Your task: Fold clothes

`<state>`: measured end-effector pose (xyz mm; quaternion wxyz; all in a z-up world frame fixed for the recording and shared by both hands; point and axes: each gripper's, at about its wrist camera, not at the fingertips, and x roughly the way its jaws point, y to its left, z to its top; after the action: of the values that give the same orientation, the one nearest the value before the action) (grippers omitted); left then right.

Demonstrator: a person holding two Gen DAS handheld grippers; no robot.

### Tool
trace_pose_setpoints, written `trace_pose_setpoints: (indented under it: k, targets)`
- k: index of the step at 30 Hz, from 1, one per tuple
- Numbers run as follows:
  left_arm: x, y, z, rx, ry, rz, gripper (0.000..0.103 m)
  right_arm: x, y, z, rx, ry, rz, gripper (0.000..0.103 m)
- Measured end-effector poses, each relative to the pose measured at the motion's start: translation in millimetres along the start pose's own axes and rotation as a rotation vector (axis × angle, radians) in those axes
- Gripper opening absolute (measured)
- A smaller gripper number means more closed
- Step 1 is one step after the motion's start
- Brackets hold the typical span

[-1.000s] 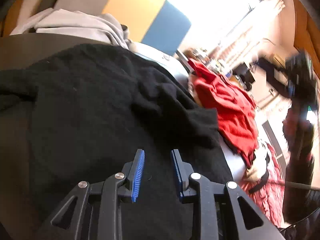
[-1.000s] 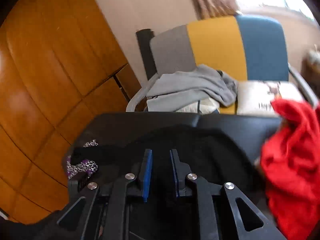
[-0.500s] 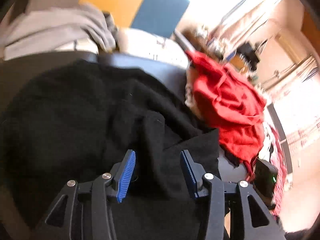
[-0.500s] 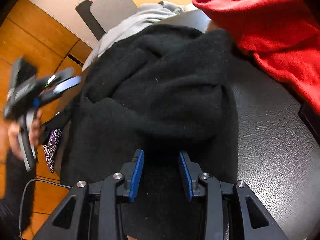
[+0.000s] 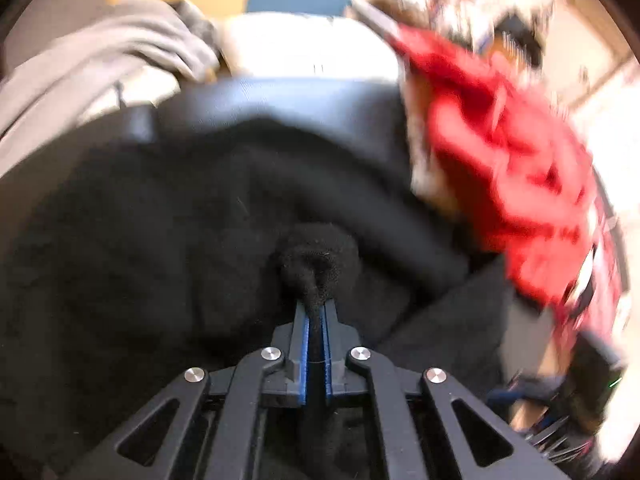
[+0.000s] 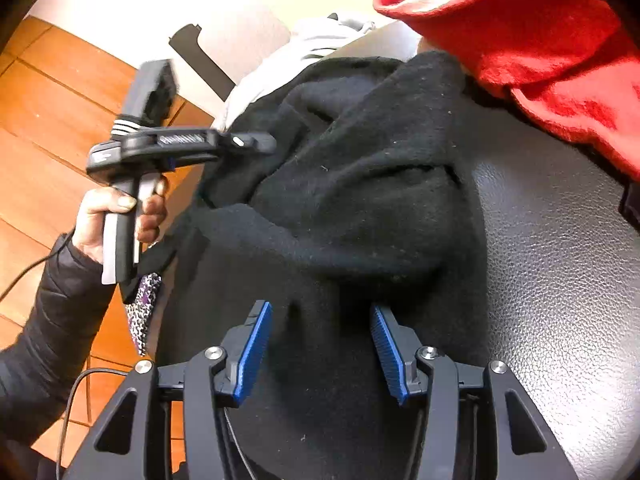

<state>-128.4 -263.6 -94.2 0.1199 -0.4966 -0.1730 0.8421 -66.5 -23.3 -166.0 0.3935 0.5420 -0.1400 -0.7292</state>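
While the black fleece garment (image 6: 360,200) lies heaped and rumpled on the dark leather-grained counter (image 6: 560,280), we see it as thick, matte and lint-flecked, thrown into soft overlapping folds with one broad flap lapped across its middle. In the left wrist view the left gripper (image 5: 315,320) has its blue-padded fingers (image 5: 305,344) pressed together on a pinched ridge of that black cloth, which bulges out in a rounded tuft just beyond the tips. In the right wrist view the right gripper (image 6: 320,340) stands over the near part of the same garment with its fingers (image 6: 256,348) apart and opening; the black cloth lies between and beneath them, but the pads do not press on it. The same view shows the person's left hand (image 6: 116,216), in a dark padded sleeve (image 6: 52,320), holding the left gripper at the garment's far-left edge. A red garment (image 6: 540,52) lies touching the black one on the right, and a grey garment (image 5: 100,64) sits beyond it. The left wrist view is blurred, so the red cloth's edges and the room behind cannot be made out, and the black garment's near end is cut off behind the right gripper's frame. A scrap of leopard-patterned cloth (image 6: 142,312) peeks from under its left edge.
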Motion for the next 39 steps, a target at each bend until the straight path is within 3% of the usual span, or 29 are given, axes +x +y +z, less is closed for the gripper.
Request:
trace_pose_setpoints:
  k: [3, 6, 8, 11, 15, 18, 21, 24, 27, 29, 30, 31, 32, 36, 39]
  targets:
    - [-84, 9, 13, -0.079, -0.302, -0.182, 0.004, -3, 5, -1, -0.025, 0.006, 0.001, 0.056]
    - [-168, 16, -10, -0.088, -0.556, -0.272, 0.004, -2, 10, -4, -0.049, 0.022, 0.001, 0.056]
    - [-204, 30, -47, -0.111, -0.649, -0.279, 0.004, 0, 13, -7, -0.064, 0.036, -0.017, 0.057]
    - [-216, 63, -109, -0.184, -0.653, -0.194, 0.004, -3, 15, -3, -0.071, 0.028, -0.034, 0.057]
    - [-190, 116, -171, -0.332, -0.553, -0.114, 0.004, -7, 17, 20, -0.082, -0.016, -0.077, 0.057]
    - [-168, 145, -201, -0.429, -0.511, -0.094, 0.004, -5, 23, 48, -0.129, -0.042, -0.168, 0.057]
    - [-162, 158, -214, -0.479, -0.549, -0.103, 0.004, 3, 26, 81, -0.126, -0.071, -0.252, 0.056]
    - [-165, 169, -222, -0.513, -0.595, -0.107, 0.004, 15, 18, 109, -0.064, -0.074, -0.293, 0.054]
    - [-160, 174, -222, -0.51, -0.574, -0.097, 0.004, 27, -1, 130, 0.032, -0.053, -0.319, 0.054]
    - [-156, 173, -220, -0.501, -0.567, -0.092, 0.004, 37, -8, 141, 0.08, -0.058, -0.292, 0.054]
    - [-157, 171, -221, -0.5, -0.573, -0.1, 0.004, 41, -8, 145, 0.086, -0.065, -0.284, 0.045]
    - [-158, 170, -222, -0.499, -0.581, -0.109, 0.004, 44, -6, 148, 0.073, -0.067, -0.292, 0.014]
    - [-159, 169, -223, -0.496, -0.585, -0.125, 0.004, 48, -1, 150, 0.05, -0.06, -0.303, 0.006]
    - [-169, 163, -205, -0.447, -0.607, -0.145, 0.004, 41, 20, 157, -0.025, -0.099, -0.282, 0.006]
    - [-187, 151, -178, -0.369, -0.675, -0.173, 0.004, 17, 34, 173, -0.03, -0.191, -0.242, 0.006]
